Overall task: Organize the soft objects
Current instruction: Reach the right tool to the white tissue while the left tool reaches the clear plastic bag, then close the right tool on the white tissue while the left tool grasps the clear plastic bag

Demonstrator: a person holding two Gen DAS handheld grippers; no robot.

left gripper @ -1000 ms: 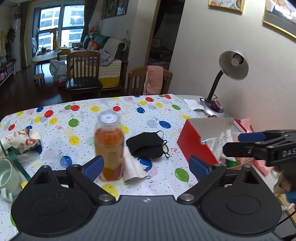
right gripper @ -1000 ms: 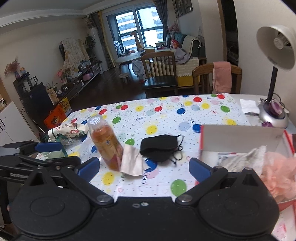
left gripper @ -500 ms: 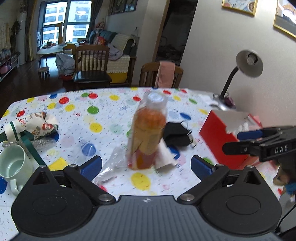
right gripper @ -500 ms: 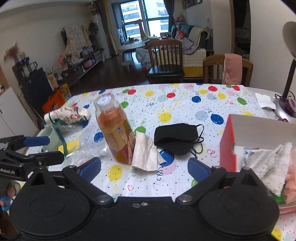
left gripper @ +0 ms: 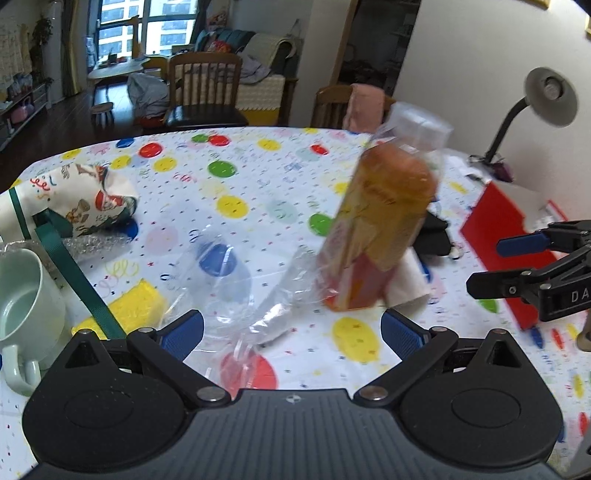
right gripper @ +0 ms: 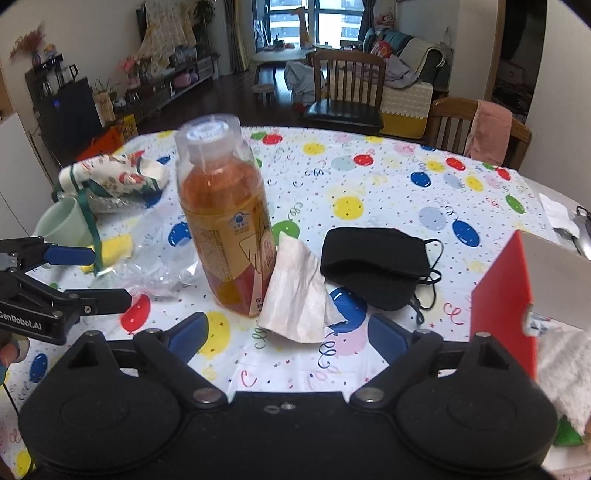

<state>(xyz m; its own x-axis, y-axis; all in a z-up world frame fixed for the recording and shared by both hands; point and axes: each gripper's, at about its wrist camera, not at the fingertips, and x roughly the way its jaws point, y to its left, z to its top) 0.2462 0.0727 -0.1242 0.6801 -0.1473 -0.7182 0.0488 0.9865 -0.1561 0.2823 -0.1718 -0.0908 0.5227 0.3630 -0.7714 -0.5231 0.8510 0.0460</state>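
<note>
Soft indoor daylight from far window (right gripper: 328, 16); room dim, shadows faint. Left view motion-blurred, bottle (left gripper: 380, 229) smeared. Right view sharper, label legible. Fisheye bends edges; dark vignette in corners.

Matte black left gripper (left gripper: 291, 328) and right gripper (right gripper: 286, 328): blue fingertip pads, silver pivot screws behind the jaws, round housings, white "GenRobot.AI" and "DA" lettering.

One bottle (right gripper: 225, 221), one black mask (right gripper: 375, 264), one white tissue (right gripper: 295, 295), one green mug (left gripper: 26, 314), one red box (right gripper: 502, 295), perhaps one clear plastic bag (left gripper: 229, 288), two chairs (right gripper: 347, 92).
</note>
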